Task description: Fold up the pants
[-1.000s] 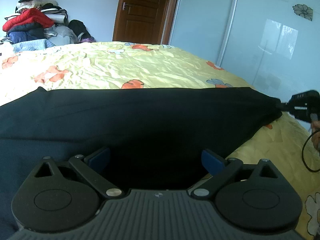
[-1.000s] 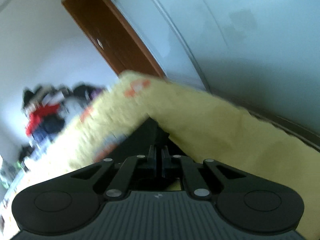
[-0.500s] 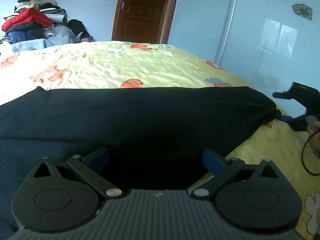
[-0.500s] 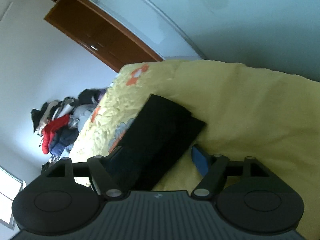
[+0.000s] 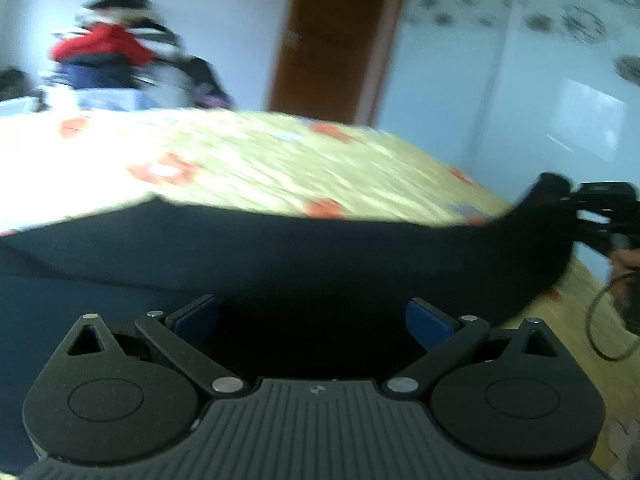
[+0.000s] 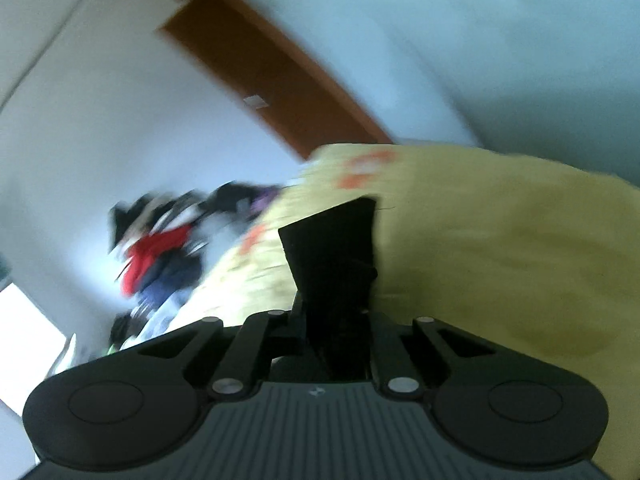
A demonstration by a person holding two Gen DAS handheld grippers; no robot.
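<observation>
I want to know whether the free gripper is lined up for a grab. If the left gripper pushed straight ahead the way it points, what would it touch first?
Most likely the black pants: the dark cloth fills the gap between the left gripper's open fingers. Depth is unclear in this blurred frame.

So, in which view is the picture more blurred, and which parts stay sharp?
Both views have motion blur. Left wrist view: the bed and clothes pile are smeared, while the open left gripper over the black pants is sharp. Right wrist view: the door and wall streak more strongly; the right gripper, shut on the pants, stays clear.
</observation>
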